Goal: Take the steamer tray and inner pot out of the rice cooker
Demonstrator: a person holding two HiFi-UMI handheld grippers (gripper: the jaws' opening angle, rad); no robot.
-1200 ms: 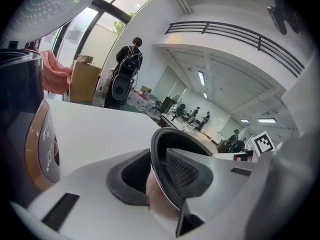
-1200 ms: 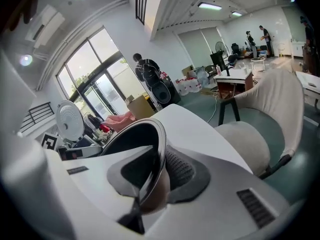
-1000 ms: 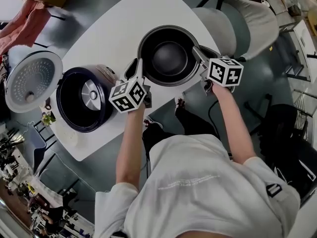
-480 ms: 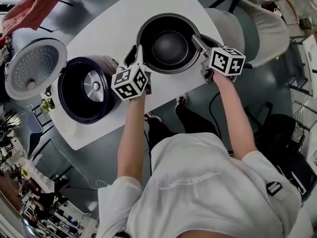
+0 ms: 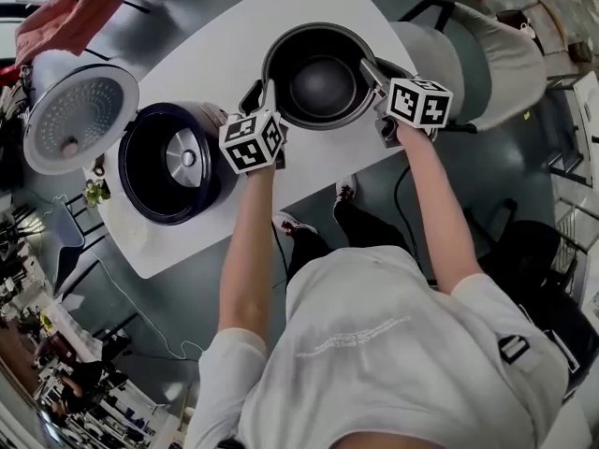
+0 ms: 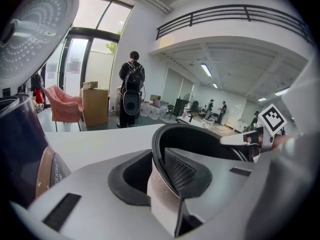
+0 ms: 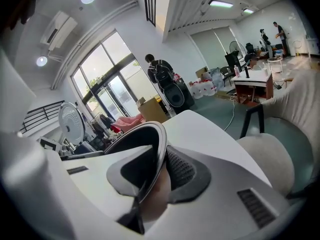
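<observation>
1. Head view: one white table [image 5: 206, 54] carries one pot [image 5: 321, 80] and one cooker [image 5: 150, 204].
2. The pot is out of the cooker, by the table's right corner. This view does not show whether it rests on the table.
3. The cooker stands at the table's left end, its one lid [image 5: 80, 120] swung open past the left edge.
4. Two grippers hold the pot. The left gripper [image 5: 260, 96] is on the rim's left side and the right gripper [image 5: 374, 71] on the rim's right side.
5. One grey chair [image 5: 487, 54] stands beyond the table's right edge.
6. Left gripper view: the left gripper [image 6: 157, 174] has its fingers pinched on the wall of the pot [image 6: 210, 141], one pad outside and one inside.
7. The right gripper [image 6: 250, 139] shows across the rim. The lid [image 6: 35, 29] and cooker [image 6: 20, 149] are at the left.
8. One person [image 6: 131, 89] stands beyond the table's far edge.
9. Right gripper view: the right gripper [image 7: 155, 176] has its fingers pinched on the rim of the pot [image 7: 135, 136], one pad on each side of the wall.
10. The lid [image 7: 70, 124] stands upright past the pot, and the chair [image 7: 270, 159] is just off the table [image 7: 210, 134] edge.
</observation>
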